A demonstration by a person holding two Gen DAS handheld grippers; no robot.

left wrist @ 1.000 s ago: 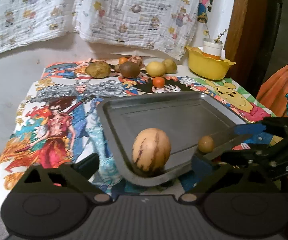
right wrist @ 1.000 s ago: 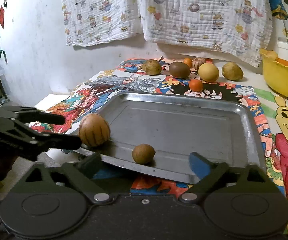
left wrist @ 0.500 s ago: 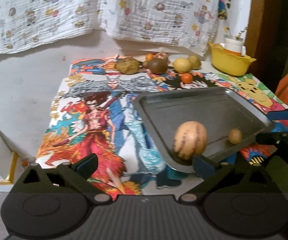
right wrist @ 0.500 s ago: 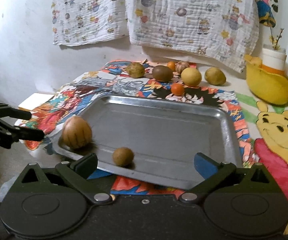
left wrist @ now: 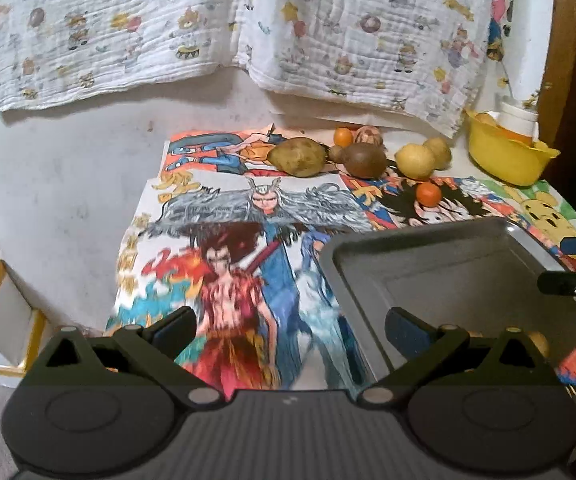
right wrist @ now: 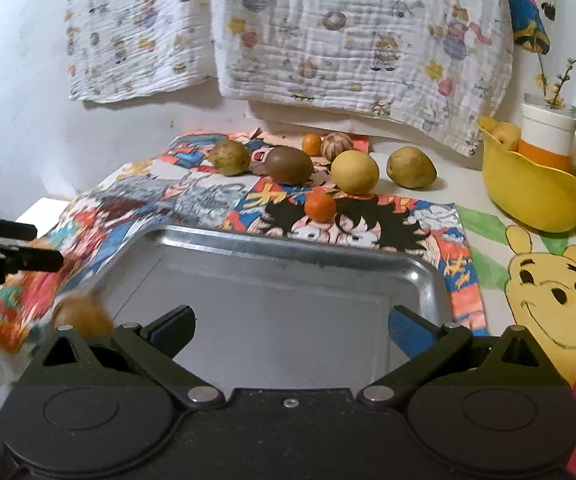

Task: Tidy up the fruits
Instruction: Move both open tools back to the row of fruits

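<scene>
Gaping empty, both claws (left wrist: 290,326) (right wrist: 292,326); smooth metal tray (right wrist: 296,252), round orange fruit (right wrist: 320,206) beyond.

Tray (right wrist: 272,304): plain dull silver-grey metal. Table cover (left wrist: 224,264): multicolour cartoon prints, red, blue and orange figures; a yellow bear (right wrist: 552,300) on green and white stripes. Bowl (right wrist: 536,196): bright yellow. Cup (right wrist: 548,136) in it: white above, orange below. Small fruit (right wrist: 320,206): orange. Round fruit (right wrist: 355,171): pale yellow. Oval fruit (right wrist: 289,165): brown. Two fruits (right wrist: 230,157) (right wrist: 411,168): olive-green. Hanging cloth (right wrist: 360,32): white, crinkled, small cartoon motifs. Right tongs (right wrist: 291,323): black, blue fingertip pads.
</scene>
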